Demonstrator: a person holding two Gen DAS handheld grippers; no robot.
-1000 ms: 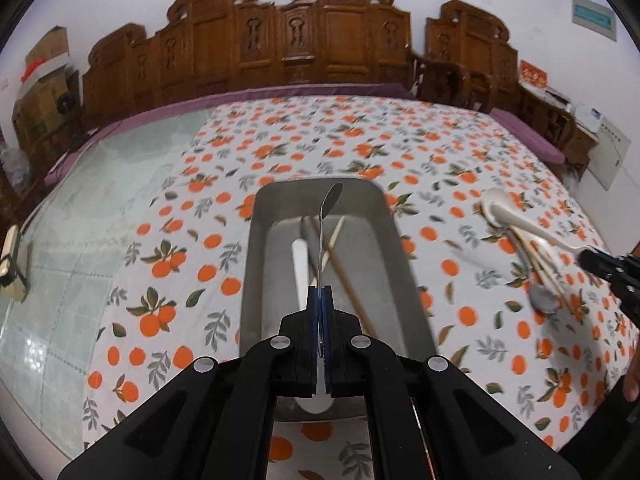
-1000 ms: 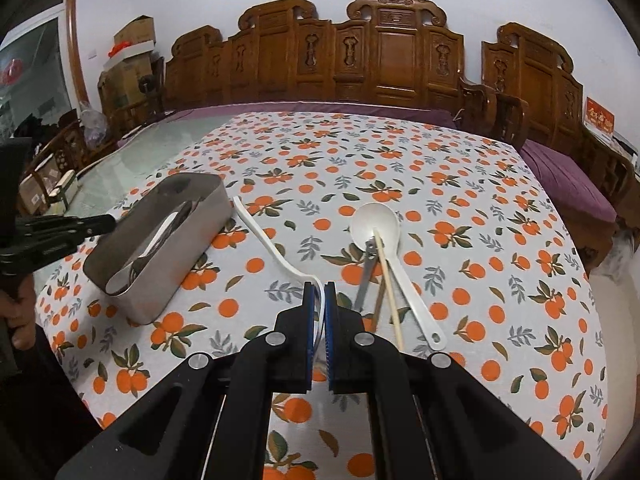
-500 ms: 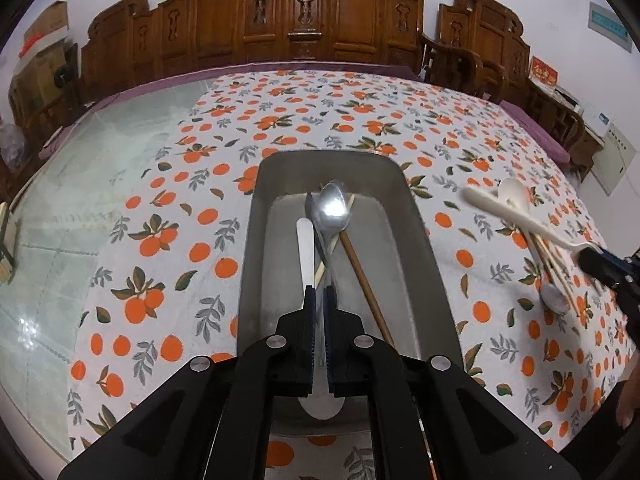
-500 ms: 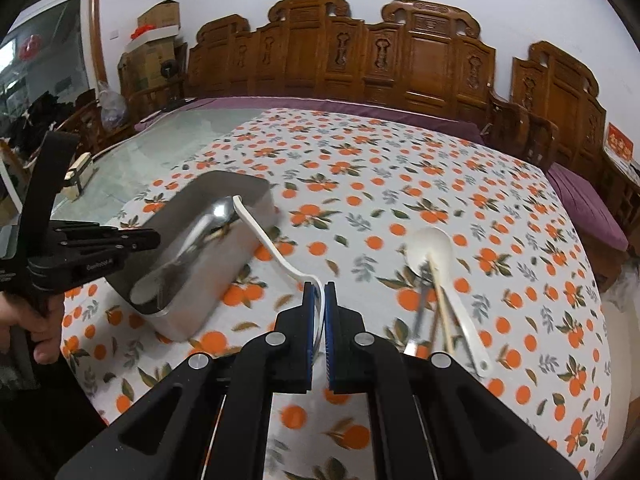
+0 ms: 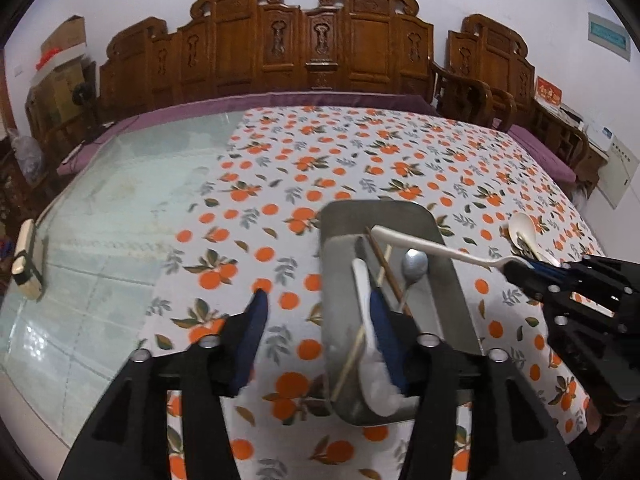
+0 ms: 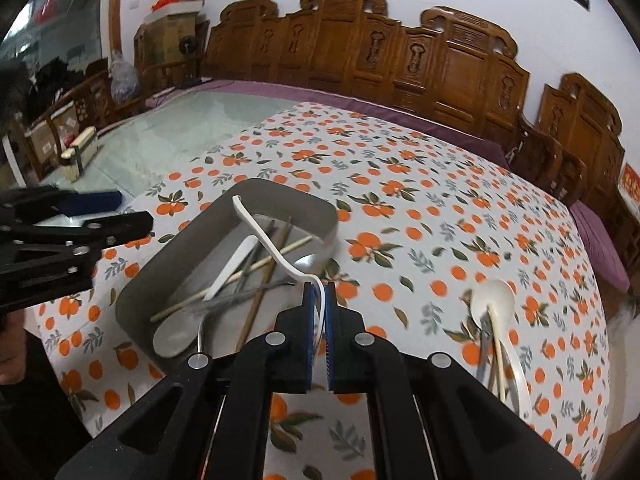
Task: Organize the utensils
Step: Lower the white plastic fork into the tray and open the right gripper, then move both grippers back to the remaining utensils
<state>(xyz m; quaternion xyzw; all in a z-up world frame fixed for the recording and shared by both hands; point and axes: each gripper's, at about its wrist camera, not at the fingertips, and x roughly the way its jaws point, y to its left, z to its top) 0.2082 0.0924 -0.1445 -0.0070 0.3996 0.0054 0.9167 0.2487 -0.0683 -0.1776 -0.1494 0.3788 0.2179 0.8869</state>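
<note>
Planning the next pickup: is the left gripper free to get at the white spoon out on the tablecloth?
Probably not directly: the right gripper, holding a white utensil, sits between the open left gripper and that spoon.

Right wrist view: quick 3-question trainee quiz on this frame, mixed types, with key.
1. True or false: the right gripper holds a metal spoon.
2. Where is the white spoon's free end? A) over the metal tray B) on the tablecloth C) past the table edge
3. Fill in: the left gripper's jaws are ____.

Key
1. False: its jaws are shut on the white spoon.
2. A.
3. Open, holding nothing; one finger is over the tray, the other over the tablecloth.
</note>
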